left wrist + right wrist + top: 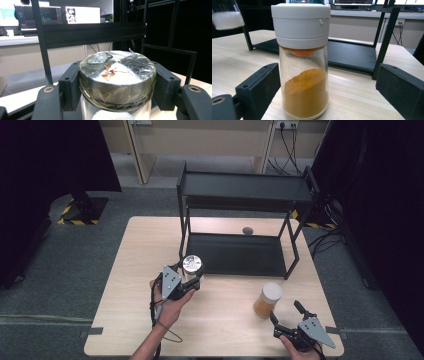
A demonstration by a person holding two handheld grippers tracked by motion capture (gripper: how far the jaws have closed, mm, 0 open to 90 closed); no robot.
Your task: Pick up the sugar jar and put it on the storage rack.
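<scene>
Two jars on show here, and two tools working them. The left tool point(192, 282) has its jaws clamped tight on the first jar point(192, 265), the one with the silver, tape-wrapped lid — in the left gripper view the black pads point(71, 85) press on both sides of that lid point(117, 75), with clear glass and something white below it. From the high view this jar sits in the grip just in front of the rack's left front leg, over the desk point(130, 285); whether its base touches the wood I cannot tell.

The second jar point(268, 300) stands upright on the desk, right of centre, in front of the rack. White cap point(300, 21), glass body, orange powder filling roughly the lower half. The right tool point(288, 315) waits just beside it with jaws spread wide — in the right gripper view one pad point(259, 87) is close by the glass on the left, the other is well clear on the right, neither pressing.

One black rack point(245, 195) at the back of the desk, two shelves, an upper and a lower. One small dark round object point(247, 230) lies on the desk behind the lower shelf.
</scene>
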